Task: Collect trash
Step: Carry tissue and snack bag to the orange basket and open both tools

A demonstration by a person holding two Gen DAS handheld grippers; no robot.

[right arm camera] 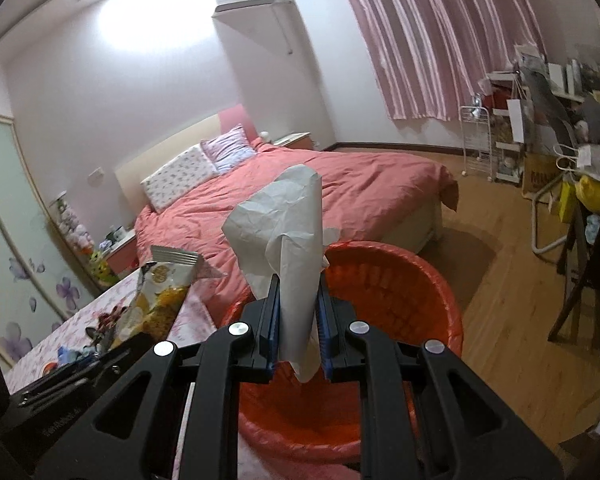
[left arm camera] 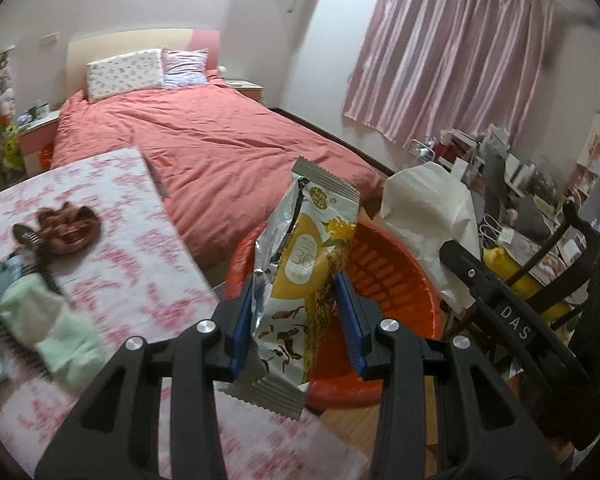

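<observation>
Left wrist view: left gripper [left arm camera: 300,312] is pinching an empty snack wrapper [left arm camera: 300,276] upright; the orange-lined bin [left arm camera: 392,280] is sitting at one o'clock, just behind.

Right wrist view: right gripper [right arm camera: 298,320] is clamping a crumpled tissue [right arm camera: 288,236], narrow-jawed, over the bin's near rim. Best to be carrying both past the rim before releasing; light paper could be drifting.

You get dim pinkish room light, blown-out glare on the wall [right arm camera: 140,36] upper left, motion blur across the tabletop [left arm camera: 112,264], and heavy fisheye bending with dark corners.
</observation>
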